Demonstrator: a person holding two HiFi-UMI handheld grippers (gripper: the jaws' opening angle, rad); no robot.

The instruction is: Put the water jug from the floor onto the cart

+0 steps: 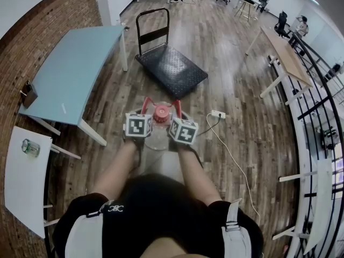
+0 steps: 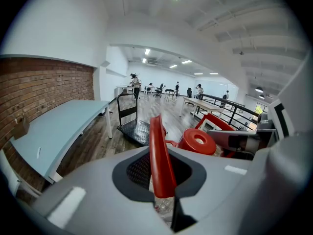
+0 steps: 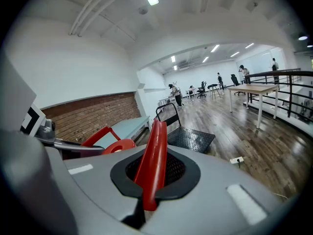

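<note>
The water jug [image 1: 159, 137] is sitting low in the centre of the head view, right in front of the person's body, its red cap [image 1: 160, 113] facing up. Whether its base is touching the wooden floor [image 1: 236, 79] I cannot tell.

The left gripper [image 1: 144, 108] is clamping narrowly on the left side of the jug's red handle [image 1: 145, 102]. In the left gripper view the red strip [image 2: 159, 155] is running straight up between the jaws, which are pressing on it, with the cap [image 2: 198, 141] just to the right. The right gripper [image 1: 176, 110] is gripping the right side of the same handle, and in the right gripper view its jaws are pinching tight on the red strip [image 3: 152, 155], the cap [image 3: 117, 146] showing at the left.

The cart [image 1: 171, 69] is standing higher in the frame, above the jug and apart from it, its dark deck bare and its upright push bar [image 1: 152, 28] at the far end. A stretch of floor is lying between jug and cart.

A blue table [image 1: 75, 69] is filling the upper left, one leg near the cart's left corner. A white table [image 1: 24, 181] is occupying the lower left. Right of the jug, a white power strip [image 1: 217, 114] is lying on the floor, its cable [image 1: 232, 156] trailing toward the lower right. A wooden table [image 1: 287, 55] and a black railing [image 1: 317, 93] are lining the right side.
</note>
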